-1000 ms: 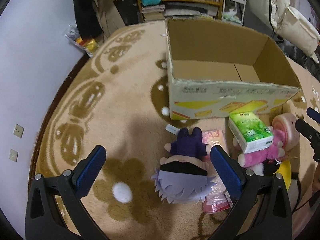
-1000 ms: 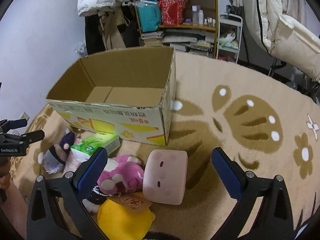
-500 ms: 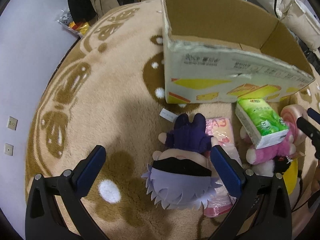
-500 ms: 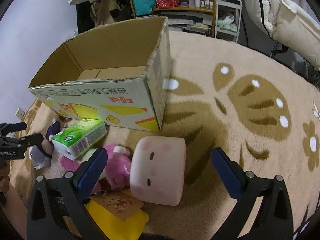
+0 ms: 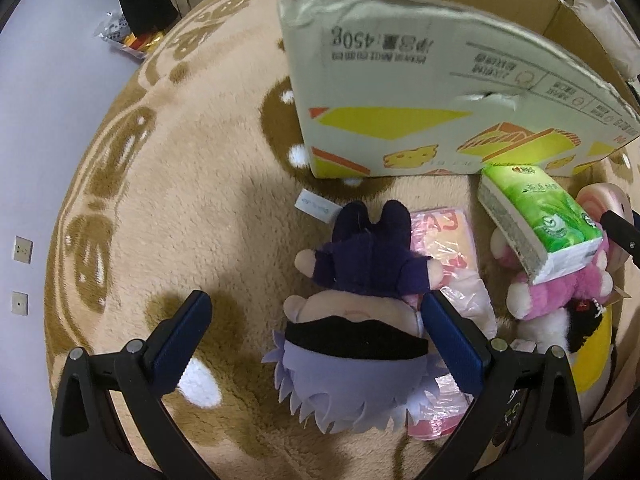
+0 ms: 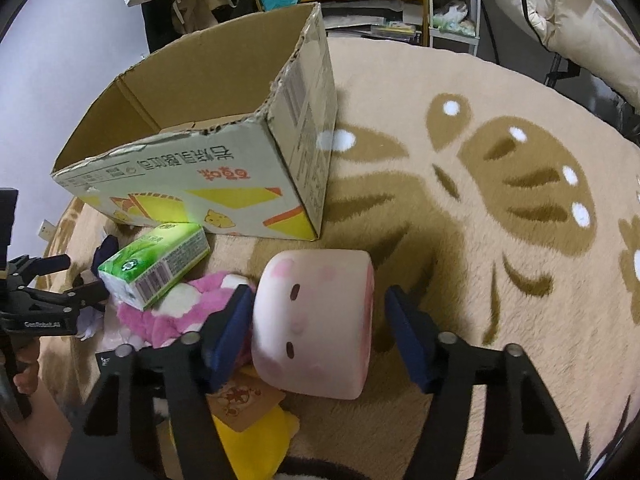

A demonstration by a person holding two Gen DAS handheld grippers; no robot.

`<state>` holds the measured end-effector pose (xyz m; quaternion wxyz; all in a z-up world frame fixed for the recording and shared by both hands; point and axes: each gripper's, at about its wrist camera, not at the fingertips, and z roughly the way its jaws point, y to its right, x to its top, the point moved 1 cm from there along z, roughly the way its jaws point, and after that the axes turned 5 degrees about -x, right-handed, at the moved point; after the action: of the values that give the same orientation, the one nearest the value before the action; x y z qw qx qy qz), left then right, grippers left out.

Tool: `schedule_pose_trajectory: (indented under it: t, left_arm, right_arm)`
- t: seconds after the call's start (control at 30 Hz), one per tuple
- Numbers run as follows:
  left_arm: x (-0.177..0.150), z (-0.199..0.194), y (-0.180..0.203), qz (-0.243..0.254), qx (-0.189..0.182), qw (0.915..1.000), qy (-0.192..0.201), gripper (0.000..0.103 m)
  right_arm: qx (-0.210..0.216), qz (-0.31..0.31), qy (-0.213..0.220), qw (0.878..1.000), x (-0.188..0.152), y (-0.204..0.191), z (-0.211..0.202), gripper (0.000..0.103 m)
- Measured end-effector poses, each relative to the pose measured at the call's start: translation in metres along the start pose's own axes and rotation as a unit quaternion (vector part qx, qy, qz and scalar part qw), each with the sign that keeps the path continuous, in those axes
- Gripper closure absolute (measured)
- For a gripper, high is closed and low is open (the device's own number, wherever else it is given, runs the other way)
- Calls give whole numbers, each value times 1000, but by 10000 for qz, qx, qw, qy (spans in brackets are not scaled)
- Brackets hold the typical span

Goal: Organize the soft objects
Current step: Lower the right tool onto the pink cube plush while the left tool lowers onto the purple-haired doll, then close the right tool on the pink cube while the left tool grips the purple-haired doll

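A plush doll (image 5: 360, 320) with lilac hair and a dark purple suit lies on the rug, between the wide open jaws of my left gripper (image 5: 316, 332). A pink square plush cushion (image 6: 316, 320) lies between the jaws of my right gripper (image 6: 320, 324), which are partly closed around it; its left finger is close against the cushion's side, the right one a little apart. A green tissue pack (image 6: 156, 264) rests on a pink plush (image 6: 168, 316); both also show in the left wrist view (image 5: 540, 220). A yellow plush (image 6: 244, 440) lies below.
An open cardboard box (image 6: 192, 184) stands on the beige patterned rug (image 6: 500, 240), just behind the soft things, also in the left view (image 5: 420, 92). A pink plastic packet (image 5: 452, 240) lies under the doll. Shelves and clothes stand at the back.
Both grippers have moved down and forward to the soft things. The right jaws have narrowed around the pink cushion. The left jaws now straddle the doll.
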<state>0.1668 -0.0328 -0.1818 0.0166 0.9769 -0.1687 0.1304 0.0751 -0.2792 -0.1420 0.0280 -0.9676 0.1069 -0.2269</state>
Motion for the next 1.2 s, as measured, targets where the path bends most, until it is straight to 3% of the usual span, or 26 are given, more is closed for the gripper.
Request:
schedule_pose_trajectory:
  t: [0.13, 0.23, 0.37, 0.43, 0.8, 0.93, 1.2]
  left_arm:
    - [0, 4, -5, -100, -60, 9999, -47, 2]
    - [0, 5, -9, -236, -263, 9993, -96, 11]
    - [-1, 6, -16, -483, -681, 9964, -164, 34]
    - [-6, 4, -20, -605, -820, 9946, -184, 38]
    - [-21, -11, -15, -504, -436, 9978, 13, 43]
    - [-29, -33, -16, -625, -157, 9971, 402, 43]
    - [-35, -84, -21, -798, 346, 9871, 1345, 42]
  right_arm:
    - [20, 1, -27, 10000, -2, -1, 0, 45]
    - [35, 9, -26, 10000, -3, 0, -1, 50]
    - [31, 7, -3, 10000, -4, 0, -2, 54]
    - [37, 7, 14, 10000, -4, 0, -3, 55]
    - [121, 44, 196, 9997, -4, 0, -15, 56]
    - [157, 103, 339, 9993, -4, 3, -25, 57]
    - [277, 130, 828, 9961, -4, 4, -56, 59]
